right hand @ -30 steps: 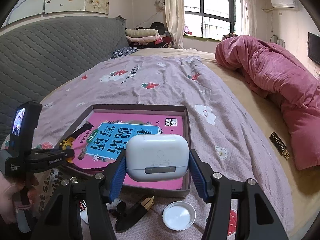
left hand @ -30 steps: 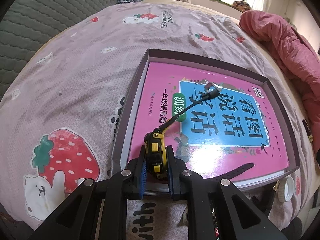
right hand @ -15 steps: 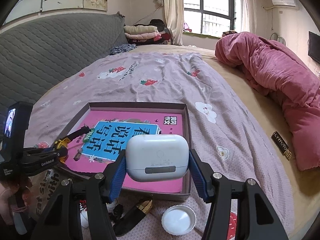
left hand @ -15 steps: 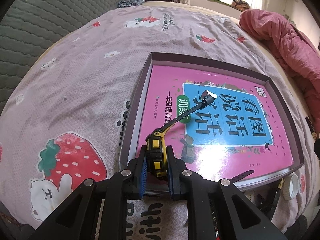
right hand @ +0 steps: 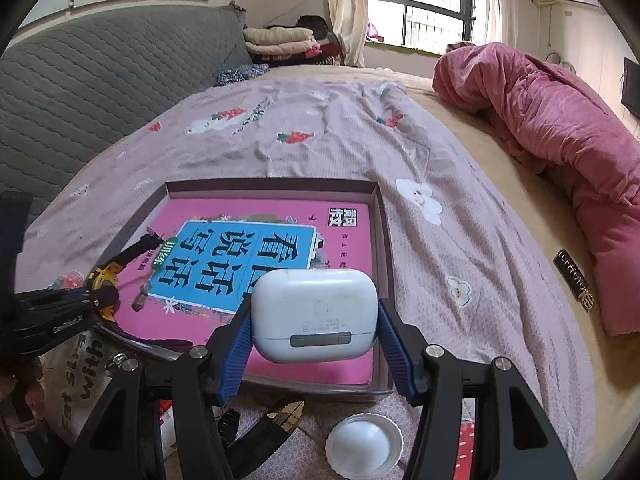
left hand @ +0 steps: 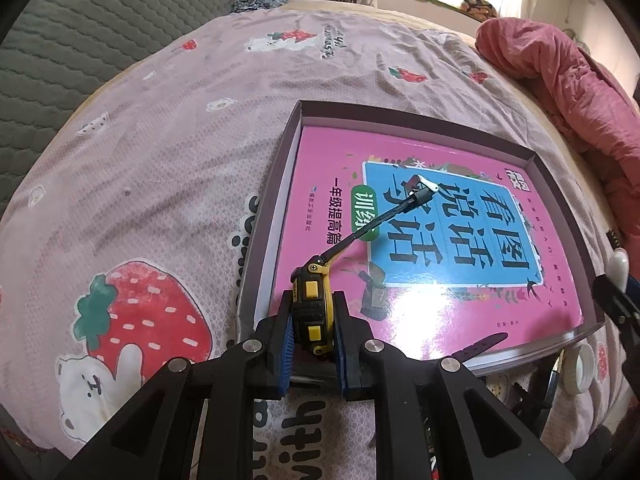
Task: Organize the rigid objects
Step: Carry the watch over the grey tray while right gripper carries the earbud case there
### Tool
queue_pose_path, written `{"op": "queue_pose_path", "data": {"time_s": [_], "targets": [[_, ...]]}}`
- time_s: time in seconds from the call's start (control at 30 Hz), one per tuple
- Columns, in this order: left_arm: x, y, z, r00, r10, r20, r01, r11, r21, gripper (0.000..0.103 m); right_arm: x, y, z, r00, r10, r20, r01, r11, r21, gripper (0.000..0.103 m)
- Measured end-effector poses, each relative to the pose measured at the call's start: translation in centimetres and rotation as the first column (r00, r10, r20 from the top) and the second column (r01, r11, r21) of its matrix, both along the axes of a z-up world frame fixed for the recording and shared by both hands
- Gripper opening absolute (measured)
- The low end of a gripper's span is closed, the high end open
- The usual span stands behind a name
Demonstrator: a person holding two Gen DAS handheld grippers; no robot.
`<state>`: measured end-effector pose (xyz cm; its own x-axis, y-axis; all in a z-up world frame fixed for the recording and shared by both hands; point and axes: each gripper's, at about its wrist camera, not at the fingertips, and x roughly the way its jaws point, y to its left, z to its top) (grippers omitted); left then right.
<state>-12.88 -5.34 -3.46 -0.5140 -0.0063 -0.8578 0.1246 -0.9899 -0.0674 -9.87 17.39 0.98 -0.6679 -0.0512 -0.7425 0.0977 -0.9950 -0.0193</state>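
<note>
A shallow dark box (left hand: 292, 120) (right hand: 384, 216) lies on the bed with a pink and blue book (left hand: 432, 240) (right hand: 240, 256) inside. My left gripper (left hand: 313, 320) is shut on a yellow and black tape measure (left hand: 312, 312) at the box's near left corner; its black strap with a metal clip (left hand: 422, 186) reaches out over the book. In the right wrist view that tape measure (right hand: 105, 280) shows at the left. My right gripper (right hand: 314, 320) is shut on a white earbud case (right hand: 316, 316), held over the box's near right part.
A white lid (right hand: 364, 444) (left hand: 580, 368), black pliers (right hand: 276, 416) and other small items lie on the sheet before the box. A pink quilt (right hand: 560, 128) is bunched at the right, a grey padded headboard (right hand: 80, 80) stands at the left, and folded clothes (right hand: 280, 40) lie at the far end.
My right gripper with the earbud case has come forward and lower over the box. In the left wrist view the box has shifted slightly and the right gripper's tip now shows at the right edge.
</note>
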Motion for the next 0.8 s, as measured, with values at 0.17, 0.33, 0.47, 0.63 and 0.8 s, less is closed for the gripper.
{"op": "queue_pose_path", "data": {"time_s": [0.17,0.33,0.47,0.63,0.8], "targets": [[0.1,0.0,0.0,1.000,-0.002,-0.001,0.002,1.000,0.002,0.017,-0.7,-0.3,-1.0,0.999,-0.004,0.048,0.002,1.000,0.025,0.059],[0.2,0.0,0.0,1.000,-0.005,-0.005,0.005,1.000,0.006,0.017,-1.1,-0.2,-2.1,0.996,-0.015,0.091,0.012,0.999,0.040,0.059],[0.2,-0.1,0.0,1.000,-0.004,-0.005,0.004,1.000,0.013,0.017,-1.3,0.2,-2.6,0.993,-0.021,0.112,0.017,0.999,0.034,0.059],[0.2,-0.2,0.0,1.000,-0.005,-0.007,0.005,1.000,0.013,0.017,-1.6,0.3,-2.8,0.992,-0.022,0.127,0.018,0.999,0.029,0.059],[0.2,-0.2,0.0,1.000,-0.003,-0.007,0.003,1.000,0.013,0.017,-2.0,0.2,-3.2,0.987,-0.035,0.157,0.029,0.999,0.045,0.059]]}}
